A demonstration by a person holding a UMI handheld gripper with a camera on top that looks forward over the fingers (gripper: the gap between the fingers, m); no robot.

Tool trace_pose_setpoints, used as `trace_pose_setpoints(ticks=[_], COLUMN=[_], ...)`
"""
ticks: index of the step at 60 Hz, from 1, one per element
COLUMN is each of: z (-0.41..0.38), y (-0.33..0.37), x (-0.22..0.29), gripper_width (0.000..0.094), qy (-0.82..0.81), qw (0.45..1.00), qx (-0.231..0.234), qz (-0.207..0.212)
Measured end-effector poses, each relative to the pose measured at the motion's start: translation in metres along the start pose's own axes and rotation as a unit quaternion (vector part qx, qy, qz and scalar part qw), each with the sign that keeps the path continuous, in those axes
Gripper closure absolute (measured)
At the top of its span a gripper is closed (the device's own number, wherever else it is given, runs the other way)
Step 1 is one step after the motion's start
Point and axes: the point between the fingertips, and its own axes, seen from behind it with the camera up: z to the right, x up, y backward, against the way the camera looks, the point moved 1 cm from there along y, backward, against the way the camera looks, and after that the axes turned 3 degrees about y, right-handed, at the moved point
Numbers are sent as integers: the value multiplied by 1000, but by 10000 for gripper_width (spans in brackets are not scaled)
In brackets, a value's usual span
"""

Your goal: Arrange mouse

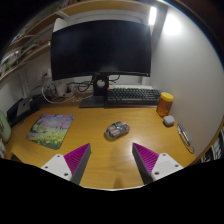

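Gripper: two-finger gripper (110,160) held above the front edge of the wooden surface (95,125), looking toward the back wall

Fingers: apart, a wide bare stretch of surface showing between them; nothing clamped. Magenta pads (77,157) visible on the inner faces, one on each side

Mouse: small grey, patterned computer mouse (117,129) lying flat on the surface, ahead of the fingers and not touching either. It sits roughly on the midline between them, a little nearer the right finger's side. Clear gap of bare wood between the mouse and both fingertips

Mouse mat: rectangular mat with a colourful green and purple printed picture (50,128), lying flat to the left of the mouse, well apart from it, beyond the left finger

Keyboard: dark keyboard with light keys (132,96) at the rear of the surface, beyond the mouse, just in front of the monitor foot

Monitor: large black flat-screen monitor (100,48) on a stand, screen dark, behind the keyboard

Orange object: orange cylindrical container (165,103) standing upright right of the keyboard, beyond and right of the mouse

Small item: small pale grey object (169,121) just in front of the orange container; too small to tell what it is

Left rear: cables and small devices (55,92) clustered against the wall, details unclear
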Motion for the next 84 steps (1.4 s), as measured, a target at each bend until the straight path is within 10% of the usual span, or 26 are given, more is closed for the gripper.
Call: trace_pose_setpoints(ticks=[62,69,74,84], z=[-16,-11,-6,-3], y=[-195,-197,-197,-193], x=[45,43,43,44], gripper_width=[73,187,484,529], qy=[20,30,28,22], qw=[997,998,998,998], qx=[46,30,12,-18], qz=[-52,-51,-52,-62])
